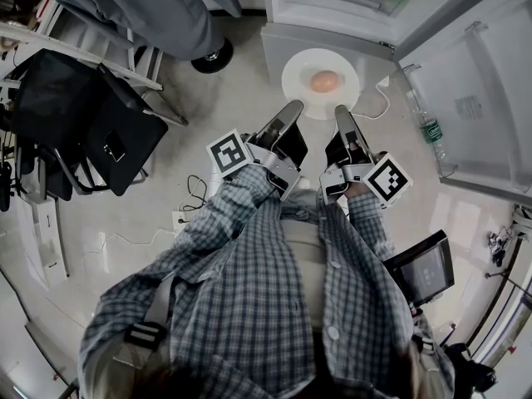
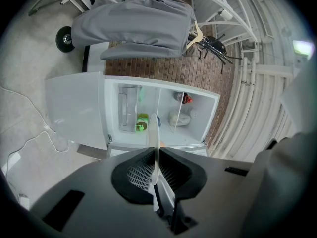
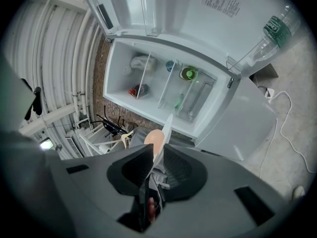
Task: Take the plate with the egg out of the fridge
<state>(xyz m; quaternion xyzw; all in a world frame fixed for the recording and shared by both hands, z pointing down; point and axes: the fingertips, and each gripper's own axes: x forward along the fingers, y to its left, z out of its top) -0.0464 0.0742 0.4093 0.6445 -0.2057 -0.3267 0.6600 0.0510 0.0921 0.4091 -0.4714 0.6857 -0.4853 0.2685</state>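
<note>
Between the left gripper (image 1: 291, 108) and right gripper (image 1: 340, 111), each clamped on its near rim, hangs one plate (image 1: 299, 69) carrying one egg (image 1: 325, 81), apparently clear of the open fridge (image 1: 283, 44).

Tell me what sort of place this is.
Probably a workshop or storage room, not a home kitchen: the open fridge stands before a bare brick wall, beside white metal frames, with cables loose on the floor.

Nothing legible is showing. A printed sticker (image 3: 220, 2) is sitting on the inside of the fridge door (image 3: 198, 31), at one o'clock in the right gripper view, its lines coming out too small to read. At two o'clock, the bottle (image 3: 270, 36) is wearing a green label (image 3: 277, 28), equally blurred.
</note>
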